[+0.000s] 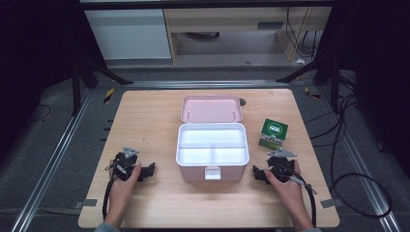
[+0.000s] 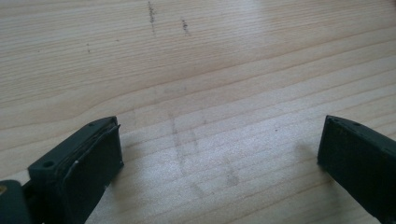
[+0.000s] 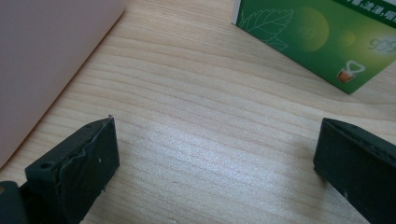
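Observation:
A pink box (image 1: 212, 151) stands open at the middle of the wooden table (image 1: 154, 116); its lid (image 1: 211, 108) is tipped back and the white inner tray is divided into compartments. A small green carton (image 1: 274, 133) lies to its right. My left gripper (image 1: 131, 163) rests on the table left of the box, open, with bare wood between its jaws (image 2: 219, 135). My right gripper (image 1: 275, 163) rests right of the box, just short of the carton, also open with nothing between its jaws (image 3: 217, 135). Ahead of it are the pink box wall (image 3: 46, 56) at left and the green carton (image 3: 317, 37) at upper right.
A person's hands hold both grippers from the table's near edge. Cables trail off the grippers and across the dark floor at right (image 1: 358, 193). Metal rails run along both sides of the table, and pale cabinets (image 1: 130, 34) stand beyond the far edge.

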